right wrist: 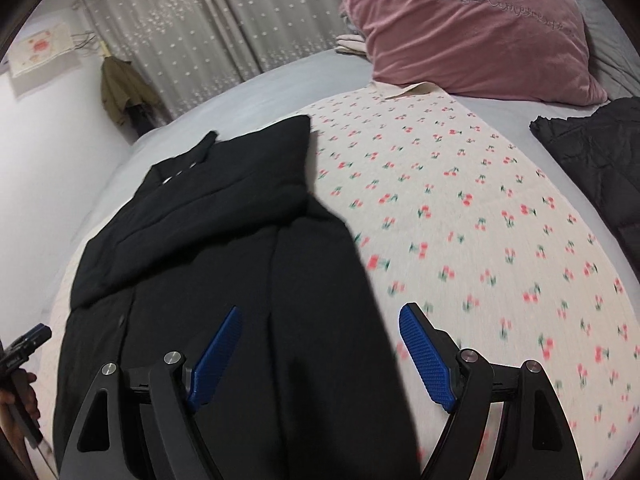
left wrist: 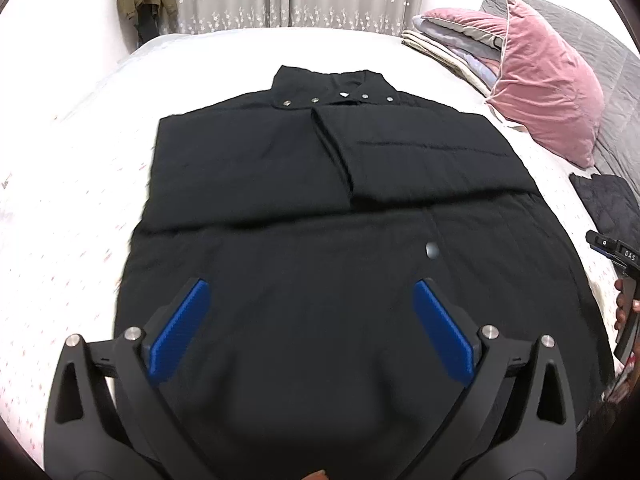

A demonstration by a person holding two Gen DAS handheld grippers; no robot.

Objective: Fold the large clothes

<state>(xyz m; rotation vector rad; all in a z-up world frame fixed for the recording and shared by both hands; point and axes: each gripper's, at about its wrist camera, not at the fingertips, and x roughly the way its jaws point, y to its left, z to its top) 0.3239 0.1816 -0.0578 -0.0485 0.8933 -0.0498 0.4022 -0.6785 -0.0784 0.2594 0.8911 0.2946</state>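
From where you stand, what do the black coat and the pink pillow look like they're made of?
Black coat: looks like matte padded fabric, with puffy stitched panels and metal-looking snaps at the collar. Pink pillow: probably velvet, with a soft sheen and shaded nap, pale piping along its edge.

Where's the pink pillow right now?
The pink pillow leans at the bed's far right in the left wrist view, beside folded bedding, beyond the black coat.

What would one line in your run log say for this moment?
stage: folding | black padded coat: sleeves folded in, flat on cherry-print bedsheet | left tool: open, empty | right tool: open, empty
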